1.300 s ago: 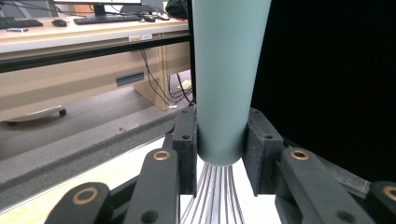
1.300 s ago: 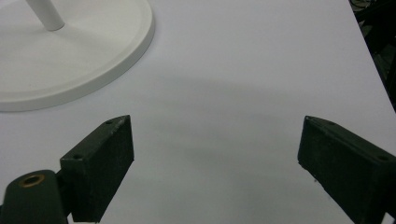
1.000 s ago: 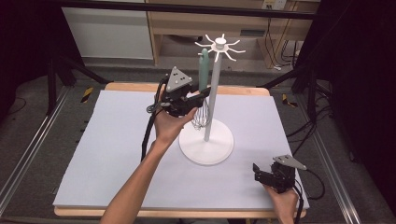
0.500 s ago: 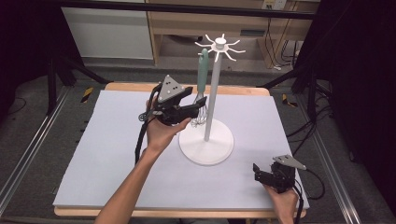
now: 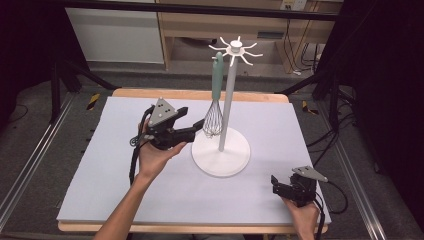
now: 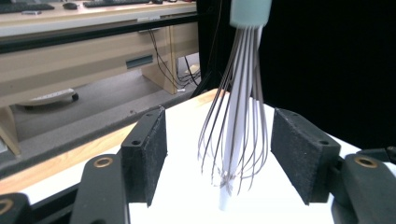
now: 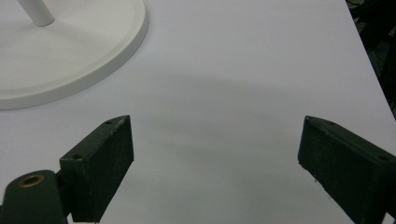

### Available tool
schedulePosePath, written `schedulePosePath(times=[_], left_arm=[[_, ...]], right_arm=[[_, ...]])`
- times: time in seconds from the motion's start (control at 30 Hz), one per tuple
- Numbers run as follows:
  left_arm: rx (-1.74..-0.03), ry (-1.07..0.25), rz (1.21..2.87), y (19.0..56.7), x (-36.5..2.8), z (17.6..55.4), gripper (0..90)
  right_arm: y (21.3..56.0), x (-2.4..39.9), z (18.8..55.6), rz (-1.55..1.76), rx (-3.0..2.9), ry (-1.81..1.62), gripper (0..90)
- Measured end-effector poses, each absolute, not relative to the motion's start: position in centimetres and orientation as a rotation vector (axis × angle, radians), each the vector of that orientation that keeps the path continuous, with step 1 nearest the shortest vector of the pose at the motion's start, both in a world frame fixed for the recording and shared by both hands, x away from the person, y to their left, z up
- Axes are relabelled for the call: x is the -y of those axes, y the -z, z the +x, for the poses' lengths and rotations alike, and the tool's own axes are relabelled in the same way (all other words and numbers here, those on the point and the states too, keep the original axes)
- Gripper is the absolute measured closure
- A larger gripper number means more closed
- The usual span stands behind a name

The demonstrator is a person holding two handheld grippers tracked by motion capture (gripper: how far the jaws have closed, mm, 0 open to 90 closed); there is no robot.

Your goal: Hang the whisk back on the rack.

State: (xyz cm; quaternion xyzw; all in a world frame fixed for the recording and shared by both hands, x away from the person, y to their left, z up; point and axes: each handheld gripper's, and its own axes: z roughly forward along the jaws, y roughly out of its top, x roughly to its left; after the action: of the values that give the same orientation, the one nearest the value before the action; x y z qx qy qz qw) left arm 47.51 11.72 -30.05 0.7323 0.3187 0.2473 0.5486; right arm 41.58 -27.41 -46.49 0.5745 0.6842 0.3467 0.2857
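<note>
So the whisk (image 5: 214,107) is hanging off one of the hooks on the white utensil stand (image 5: 221,152), mint green handle up top, wire loops dangling down just left of the stand's pole and a bit above its round base. The left gripper (image 5: 199,129) sits just left of those wires, pointing right at them, and its jaws have just been opening. From the left gripper view you can see the whisk (image 6: 236,140) hanging between the two black pads with clear air on both sides, so nothing's being squeezed; it's let go, and the wires hang free in front of the white pole. The hand (image 5: 156,155) holding that gripper comes in from the near edge, forearm angled across the pale grey table mat (image 5: 100,170). The right gripper (image 5: 274,186) is parked way over at the near right corner of the mat, well apart from the stand, low by the table. Its own view shows both jaws spread wide over bare mat with nothing between them, and the edge of the stand's base (image 7: 70,70) peeking in at the upper left. The stand itself is roughly mid-table, a little to the far side, with its ring of hooks on top.
</note>
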Motion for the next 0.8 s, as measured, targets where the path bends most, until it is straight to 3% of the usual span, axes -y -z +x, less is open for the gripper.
schedulePosePath(times=[0.8], left_arm=[[-0.865, -0.585, 1.819, 37.2, -16.9, 45.8, 33.6]], right_arm=[[46.6, 27.5, 41.5, 1.542, -1.829, -0.913, 10.6]])
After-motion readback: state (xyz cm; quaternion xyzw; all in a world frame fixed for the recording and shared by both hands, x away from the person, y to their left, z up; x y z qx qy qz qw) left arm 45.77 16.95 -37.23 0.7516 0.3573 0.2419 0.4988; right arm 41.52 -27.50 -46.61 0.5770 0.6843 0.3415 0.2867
